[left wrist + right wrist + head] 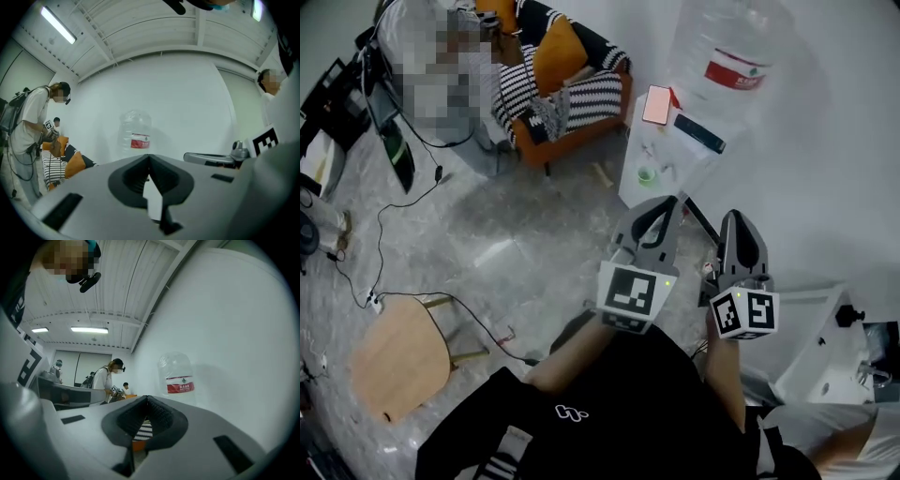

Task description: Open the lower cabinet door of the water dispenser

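The white water dispenser (654,155) stands by the wall at the upper right, a clear bottle (727,56) with a red label on top. I see it from above, and its lower cabinet door does not show. My left gripper (668,203) and right gripper (737,218) are held side by side just short of it, both pointing toward it. Each is shut with nothing between its jaws. In the left gripper view the bottle (135,133) rises beyond the closed tips (149,157). The right gripper view has the bottle (178,376) right of its closed tips (147,398).
A pink phone (657,104) and a dark remote (698,132) lie on the dispenser's top. An orange armchair (567,84) with striped cushions stands behind, a wooden stool (398,361) at lower left, cables (412,216) across the floor, a white appliance (825,347) at right. A person (33,136) stands nearby.
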Tool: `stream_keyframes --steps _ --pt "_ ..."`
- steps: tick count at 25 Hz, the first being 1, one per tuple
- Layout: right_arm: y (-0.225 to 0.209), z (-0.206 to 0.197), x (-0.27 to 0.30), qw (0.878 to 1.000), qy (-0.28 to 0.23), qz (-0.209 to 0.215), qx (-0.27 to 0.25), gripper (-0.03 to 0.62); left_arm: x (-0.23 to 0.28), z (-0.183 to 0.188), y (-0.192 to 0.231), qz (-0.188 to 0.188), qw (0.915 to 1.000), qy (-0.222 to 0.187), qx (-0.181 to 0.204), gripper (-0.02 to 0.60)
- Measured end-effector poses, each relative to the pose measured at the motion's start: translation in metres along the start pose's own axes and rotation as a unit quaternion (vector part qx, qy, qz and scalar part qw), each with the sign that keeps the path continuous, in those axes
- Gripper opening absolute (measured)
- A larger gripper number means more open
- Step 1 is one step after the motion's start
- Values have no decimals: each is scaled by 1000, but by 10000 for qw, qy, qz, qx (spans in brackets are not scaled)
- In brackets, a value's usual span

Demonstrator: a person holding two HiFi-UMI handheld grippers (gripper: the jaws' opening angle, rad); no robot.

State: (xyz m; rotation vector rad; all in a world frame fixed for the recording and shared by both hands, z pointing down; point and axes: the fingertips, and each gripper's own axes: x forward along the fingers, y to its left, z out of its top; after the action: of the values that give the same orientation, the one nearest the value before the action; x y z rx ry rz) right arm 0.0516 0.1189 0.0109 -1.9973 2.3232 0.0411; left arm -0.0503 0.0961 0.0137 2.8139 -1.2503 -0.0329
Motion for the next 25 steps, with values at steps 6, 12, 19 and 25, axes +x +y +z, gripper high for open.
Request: stream_keyframes --steps 6,12,19,25 --pt "-2 6 54 9999 -105 -98 33 11 42 12 37 -202 9998 8 71 11" --pt "-12 -7 74 9994 26 -346 81 11 70 0 51 -434 9988 215 -39 11" --pt "-36 -19 77 9976 206 -636 170 11 91 -14 45 -627 9971 406 -139 11" --pt "-31 -22 90 9983 248 -487 193 11 95 -21 58 -423 9976 497 -226 11"
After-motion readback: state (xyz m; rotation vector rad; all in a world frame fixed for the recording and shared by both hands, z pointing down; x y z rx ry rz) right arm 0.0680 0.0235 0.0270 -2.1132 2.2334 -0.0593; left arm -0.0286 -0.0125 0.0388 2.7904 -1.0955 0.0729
